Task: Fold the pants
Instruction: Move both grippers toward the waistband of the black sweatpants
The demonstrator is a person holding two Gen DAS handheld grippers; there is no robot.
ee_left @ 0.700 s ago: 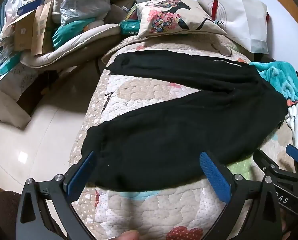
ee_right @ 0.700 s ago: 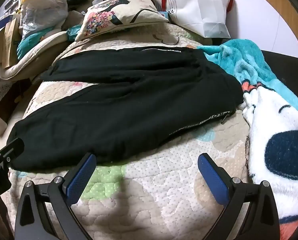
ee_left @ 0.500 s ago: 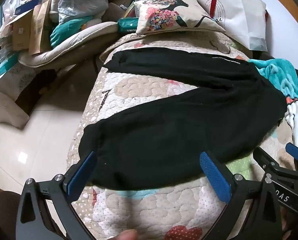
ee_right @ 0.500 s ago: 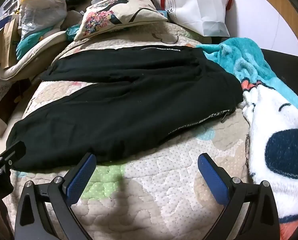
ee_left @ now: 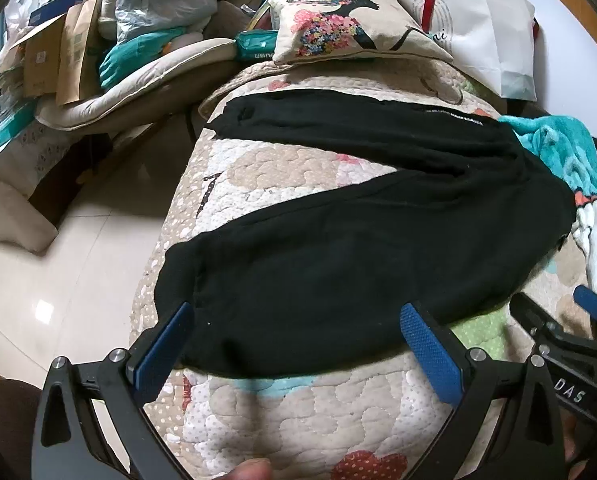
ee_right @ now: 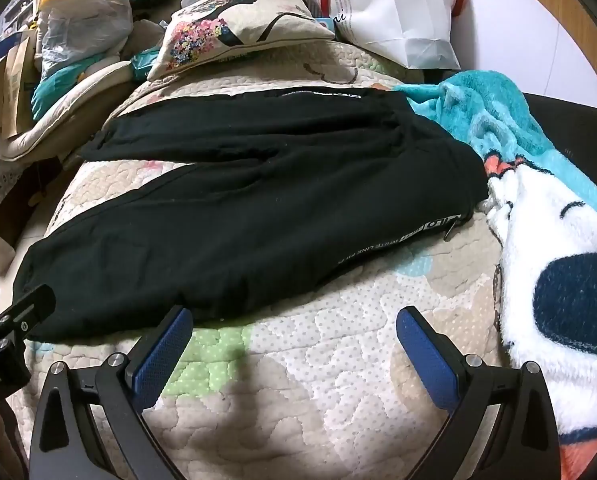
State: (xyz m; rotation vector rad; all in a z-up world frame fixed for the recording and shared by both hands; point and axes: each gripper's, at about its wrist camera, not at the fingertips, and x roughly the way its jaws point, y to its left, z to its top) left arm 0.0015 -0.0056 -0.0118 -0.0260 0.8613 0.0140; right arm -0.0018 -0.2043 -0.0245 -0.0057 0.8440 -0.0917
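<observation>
Pants spread on quilt, blanket beside waistband, pillow beyond.

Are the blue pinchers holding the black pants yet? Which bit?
No, nothing is held. The left gripper and the right gripper are both open, and the black pants lie spread flat on the quilt.

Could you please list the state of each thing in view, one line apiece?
Pants: unfolded, spread flat on the quilt, legs apart in a V.
Left gripper: open, empty, at the near leg's hem.
Right gripper: open, empty, over bare quilt.
Blanket: rumpled beside the waistband.
Pillow: lying at the far end.
</observation>
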